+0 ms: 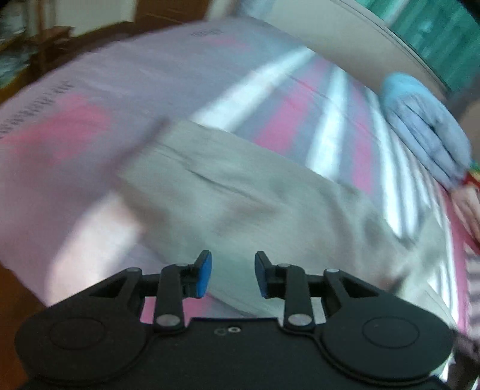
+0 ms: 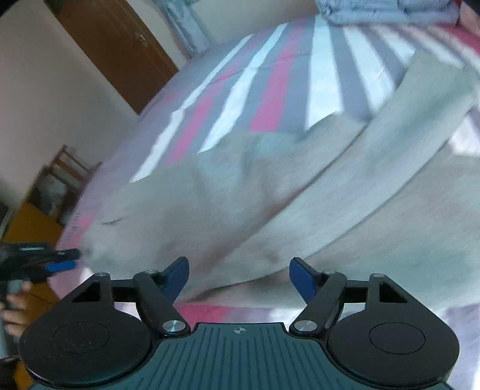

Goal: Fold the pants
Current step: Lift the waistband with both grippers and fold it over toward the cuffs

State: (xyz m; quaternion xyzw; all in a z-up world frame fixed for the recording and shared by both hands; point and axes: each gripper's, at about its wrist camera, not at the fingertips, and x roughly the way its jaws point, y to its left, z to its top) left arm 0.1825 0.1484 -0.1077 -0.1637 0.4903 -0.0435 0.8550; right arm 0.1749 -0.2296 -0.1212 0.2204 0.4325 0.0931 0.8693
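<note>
My left gripper (image 1: 232,274) and right gripper (image 2: 240,277) both hang spread, pinching nothing. The pants (image 2: 270,195) look soft and floppy on the bed (image 2: 270,75); I'd pinch them at the hem corners.

A bed (image 2: 327,75) fills both views, its sheet (image 1: 294,120) striped pink, grey and white with a lilac edge. Behind it stand a cream wall (image 2: 39,99) and a brown wooden door (image 2: 120,45). A wooden chair (image 2: 64,177) stands by the orange-brown floor (image 2: 30,223). Folded blue bedding (image 2: 387,12) lies at the far end.
</note>
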